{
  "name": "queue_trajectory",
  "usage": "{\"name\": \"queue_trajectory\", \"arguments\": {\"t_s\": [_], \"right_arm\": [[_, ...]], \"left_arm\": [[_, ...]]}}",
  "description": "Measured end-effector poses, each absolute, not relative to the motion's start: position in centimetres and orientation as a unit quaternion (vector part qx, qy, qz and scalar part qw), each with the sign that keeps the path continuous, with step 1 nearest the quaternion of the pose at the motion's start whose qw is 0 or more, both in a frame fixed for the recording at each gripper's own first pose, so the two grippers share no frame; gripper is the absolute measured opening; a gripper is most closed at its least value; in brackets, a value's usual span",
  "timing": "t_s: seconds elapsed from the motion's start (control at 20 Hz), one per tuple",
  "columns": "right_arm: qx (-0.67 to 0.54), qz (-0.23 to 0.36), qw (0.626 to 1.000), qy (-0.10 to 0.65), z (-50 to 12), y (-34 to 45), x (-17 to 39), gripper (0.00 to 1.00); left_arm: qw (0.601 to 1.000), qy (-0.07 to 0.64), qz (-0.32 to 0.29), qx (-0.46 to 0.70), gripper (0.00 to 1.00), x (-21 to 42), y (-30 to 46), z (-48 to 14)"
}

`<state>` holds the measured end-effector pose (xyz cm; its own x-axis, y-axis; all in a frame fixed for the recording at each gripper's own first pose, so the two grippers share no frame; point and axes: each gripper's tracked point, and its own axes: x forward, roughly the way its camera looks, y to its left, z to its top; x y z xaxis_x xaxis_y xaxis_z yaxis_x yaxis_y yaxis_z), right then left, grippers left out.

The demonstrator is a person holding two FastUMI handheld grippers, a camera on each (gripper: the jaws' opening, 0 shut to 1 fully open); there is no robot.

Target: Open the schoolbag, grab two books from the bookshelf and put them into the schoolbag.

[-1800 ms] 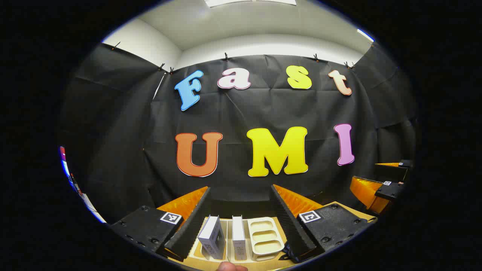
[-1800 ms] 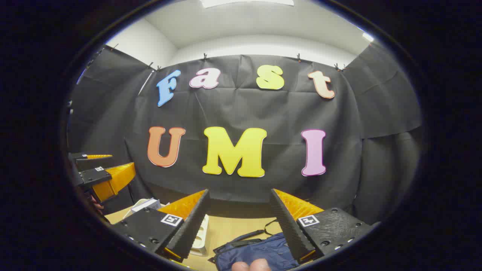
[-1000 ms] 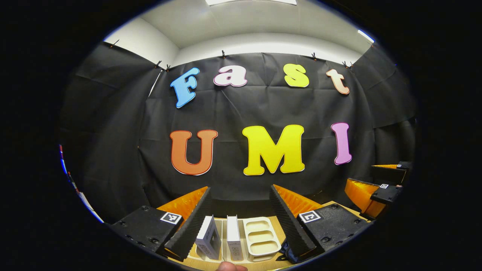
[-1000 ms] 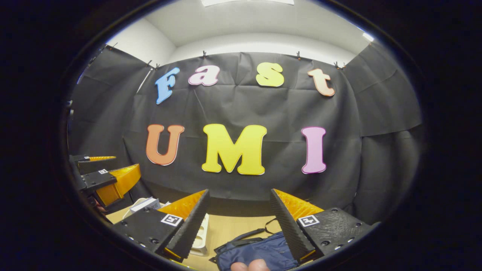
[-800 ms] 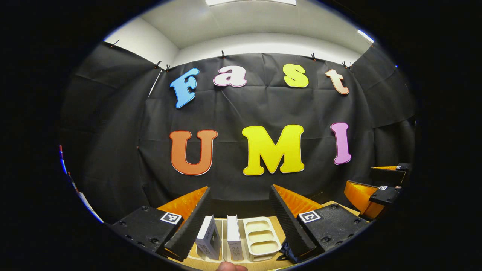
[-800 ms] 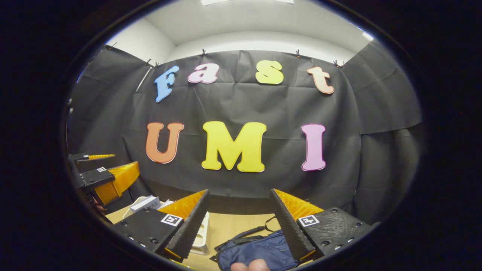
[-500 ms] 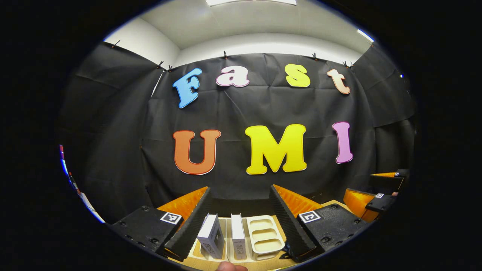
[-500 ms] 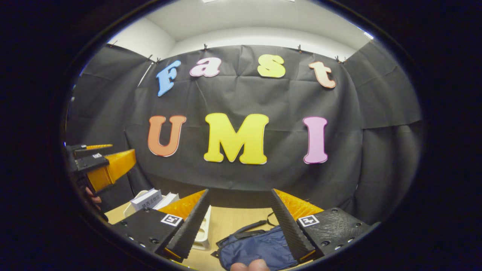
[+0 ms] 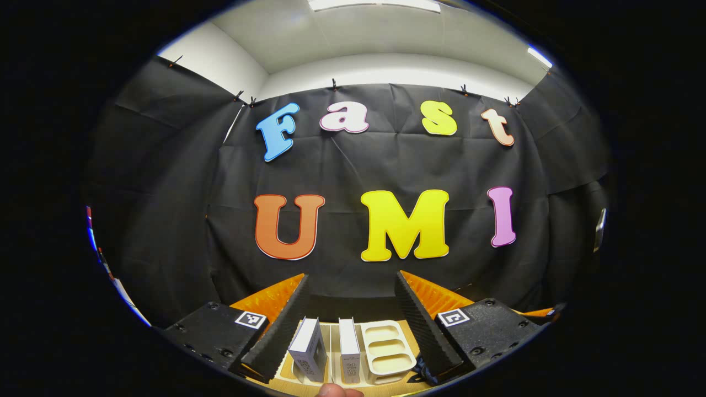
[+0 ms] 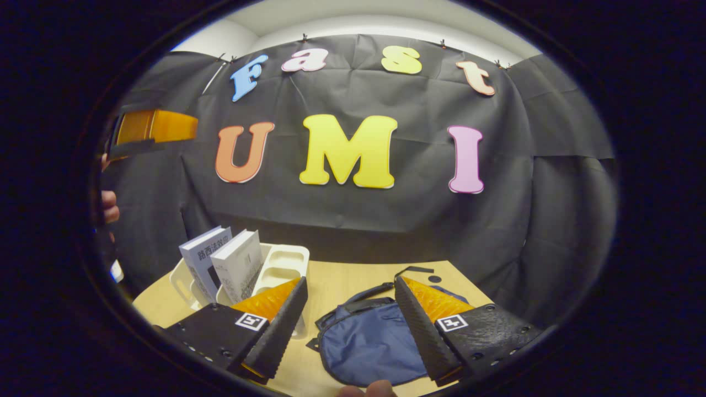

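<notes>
Right hand-held gripper [image 10: 350, 309], spread wide and holding nothing, above schoolbag [image 10: 367, 347].

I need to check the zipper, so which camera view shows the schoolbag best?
The right gripper view: the blue schoolbag lies on the table between that gripper's open jaws, its strap and top edge visible. The left gripper view catches just a dark sliver of it at the bottom, beside the bookshelf.

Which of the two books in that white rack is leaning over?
The left book in the left gripper view; it tilts, while its neighbour stands straight in the rack.
</notes>
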<state>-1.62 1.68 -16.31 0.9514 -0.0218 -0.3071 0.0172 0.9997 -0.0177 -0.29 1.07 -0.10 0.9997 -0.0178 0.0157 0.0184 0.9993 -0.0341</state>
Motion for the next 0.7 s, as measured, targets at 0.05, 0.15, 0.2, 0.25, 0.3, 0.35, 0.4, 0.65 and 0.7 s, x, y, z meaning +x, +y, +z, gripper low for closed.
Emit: {"name": "queue_trajectory", "arguments": {"t_s": [0.05, 0.15, 0.2, 0.25, 0.3, 0.35, 0.4, 0.65, 0.7], "right_arm": [[-0.005, -0.007, 0.985, 0.171, -18.0, 1.8, -1.7, 0.96], [0.003, -0.002, 0.977, 0.214, -21.8, 2.4, -1.8, 0.96], [-0.001, 0.0, 0.973, 0.232, -23.9, 2.6, -1.9, 0.96], [-0.007, 0.001, 0.968, 0.25, -26.2, 2.7, -2.0, 0.96], [-0.015, 0.005, 0.963, 0.269, -28.4, 2.8, -2.1, 0.98], [-0.022, 0.011, 0.956, 0.291, -30.2, 3.2, -2.1, 0.96], [-0.03, 0.017, 0.951, 0.308, -32.0, 3.4, -2.1, 0.98], [-0.073, 0.023, 0.932, 0.354, -38.6, 4.4, -1.1, 0.98], [-0.08, 0.017, 0.931, 0.355, -39.4, 4.3, -0.6, 0.96]], "left_arm": [[1.0, -0.006, -0.007, -0.016, 0.96, -0.4, 1.4, -0.1], [1.0, -0.002, -0.003, -0.011, 0.97, -0.7, 1.8, -0.4], [1.0, 0.0, 0.002, -0.007, 0.96, -0.9, 2.0, -0.5], [1.0, 0.002, 0.008, -0.004, 0.96, -1.1, 2.4, -0.5], [1.0, 0.004, 0.013, -0.002, 0.96, -1.4, 2.8, -0.6], [1.0, 0.008, 0.019, -0.001, 0.96, -1.9, 3.4, -0.9], [1.0, 0.013, 0.024, 0.0, 0.96, -2.1, 3.9, -1.2], [0.999, 0.028, 0.047, 0.002, 0.96, -2.7, 5.5, -1.9], [0.998, 0.031, 0.05, 0.004, 0.96, -2.7, 5.9, -2.0]]}}
